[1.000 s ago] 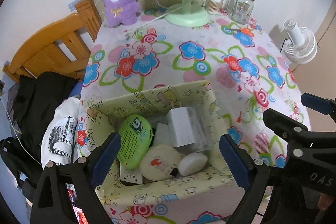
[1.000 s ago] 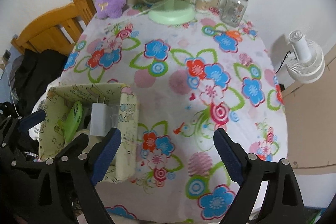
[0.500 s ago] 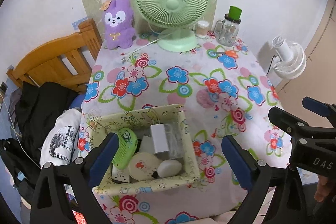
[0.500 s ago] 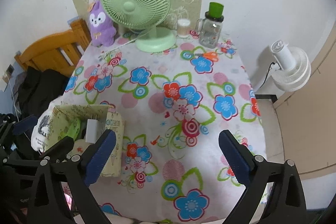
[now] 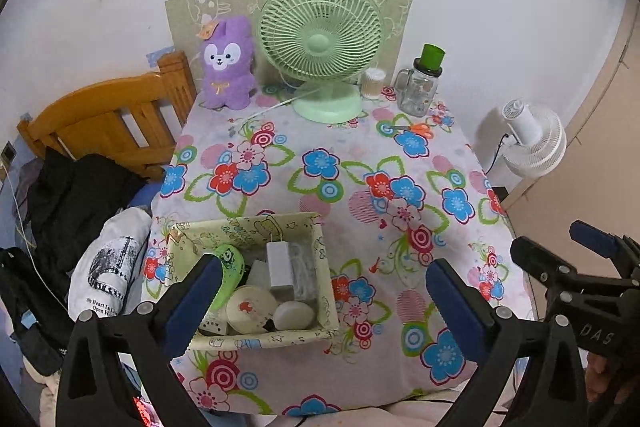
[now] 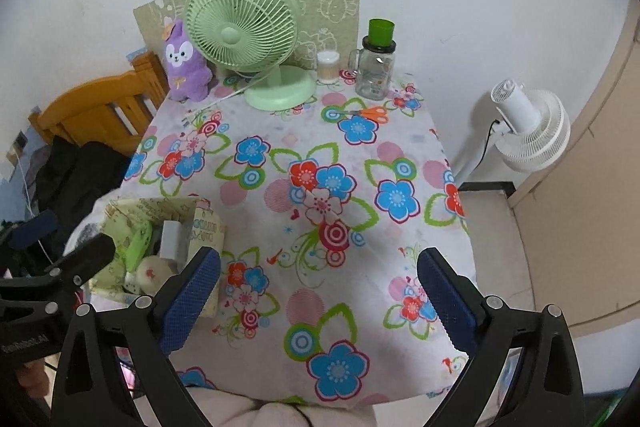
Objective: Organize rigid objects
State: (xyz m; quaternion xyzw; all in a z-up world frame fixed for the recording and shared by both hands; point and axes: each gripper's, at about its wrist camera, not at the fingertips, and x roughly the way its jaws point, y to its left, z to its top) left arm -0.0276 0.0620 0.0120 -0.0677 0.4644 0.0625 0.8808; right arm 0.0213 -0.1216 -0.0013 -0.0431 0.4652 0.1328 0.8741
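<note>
While both grippers' fingers gape wide and empty, the box (image 5: 256,223) holds a charger (image 5: 279,265), green case (image 5: 228,267) and round compact (image 5: 251,314)

- The cartoon-print box (image 5: 248,225) sat open at the table's near left corner.
- Inside it lay a green comb (image 5: 226,273), a white charger (image 5: 279,264) and a round compact (image 5: 251,314).

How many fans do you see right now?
2. A green desk fan stands at the table's far edge between the purple plush and the glass jar; a white fan sits off the table, right, by the wall.
</note>
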